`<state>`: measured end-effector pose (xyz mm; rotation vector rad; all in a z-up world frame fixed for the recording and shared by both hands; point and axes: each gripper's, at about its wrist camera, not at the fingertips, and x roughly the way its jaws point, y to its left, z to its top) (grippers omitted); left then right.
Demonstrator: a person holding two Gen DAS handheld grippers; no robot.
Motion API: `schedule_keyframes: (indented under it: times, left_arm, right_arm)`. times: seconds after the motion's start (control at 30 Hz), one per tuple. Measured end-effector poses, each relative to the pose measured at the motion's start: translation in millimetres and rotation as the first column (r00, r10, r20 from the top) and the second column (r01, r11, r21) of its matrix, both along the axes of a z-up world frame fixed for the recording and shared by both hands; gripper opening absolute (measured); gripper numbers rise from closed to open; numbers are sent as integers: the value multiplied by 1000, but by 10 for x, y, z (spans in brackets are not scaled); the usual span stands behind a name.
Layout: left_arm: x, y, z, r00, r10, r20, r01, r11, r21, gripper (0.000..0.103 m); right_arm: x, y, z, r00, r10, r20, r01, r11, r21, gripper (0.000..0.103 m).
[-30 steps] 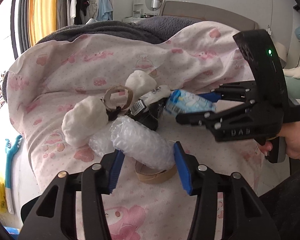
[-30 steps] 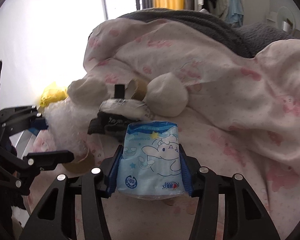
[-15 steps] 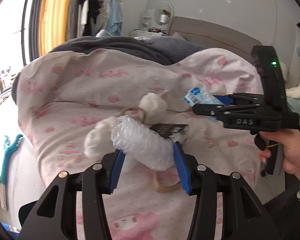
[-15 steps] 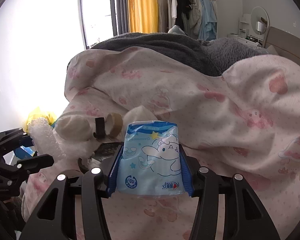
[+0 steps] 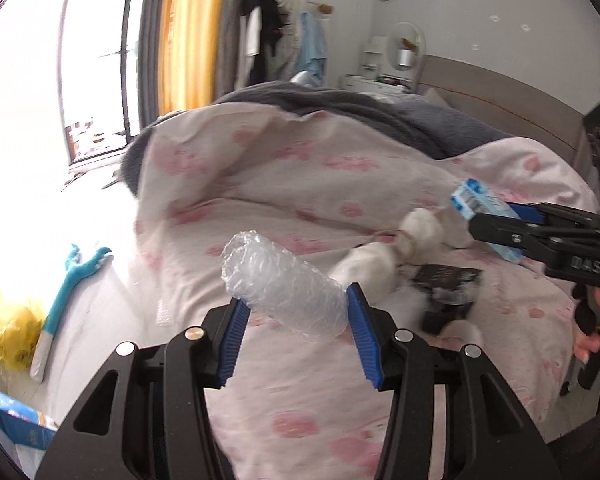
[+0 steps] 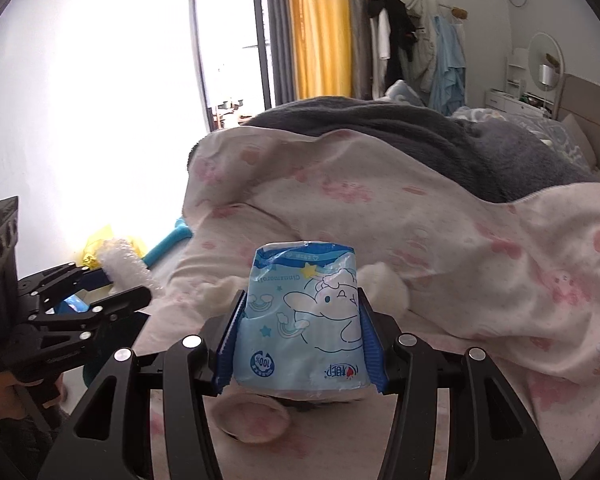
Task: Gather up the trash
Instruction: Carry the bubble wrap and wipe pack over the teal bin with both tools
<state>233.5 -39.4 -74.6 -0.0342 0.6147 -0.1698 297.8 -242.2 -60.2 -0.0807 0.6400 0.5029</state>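
We hold the left claw (image 5: 296, 336) tilted downward over the bed, its blue ribbed pads clamped on a roll of clear bubble wrap (image 5: 284, 284) that sticks out up and to the left, clear of the bedding. Our right claw (image 6: 300, 338) is likewise angled down, gripping a light blue plastic tissue pack printed with a white cartoon character (image 6: 302, 320); the pack sits upright between the pads, raised above the pink-patterned white quilt (image 6: 480, 264). From the left wrist view the right claw reaches in from the right edge with the same pack seen end-on, and the fingers of the right hand (image 5: 592, 332) wrap its handle low at the right border. From the right wrist view the left claw stands at the left edge with the bubble wrap poking out above it. Still lying on the quilt are two white crumpled tissue wads (image 5: 420, 226), a brown cardboard ring (image 5: 404, 240) between them, and a black wrapper (image 5: 448, 280) just beside; a flat brown tape ring (image 6: 252, 418) lies under the right claw. A grey blanket (image 6: 380, 120) is heaped behind the quilt, and a yellow plastic bag (image 5: 8, 328) sits on the floor beside a teal brush (image 5: 68, 292), well apart from the bed.
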Motion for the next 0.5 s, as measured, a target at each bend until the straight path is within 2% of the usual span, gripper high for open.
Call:
schedule_keyframes:
  times: [0.5]
  left_arm:
    - [-140, 908, -214, 983, 148, -106, -146, 989, 22, 52]
  right_arm:
    - [-126, 1079, 40, 988, 154, -10, -153, 988, 16, 53]
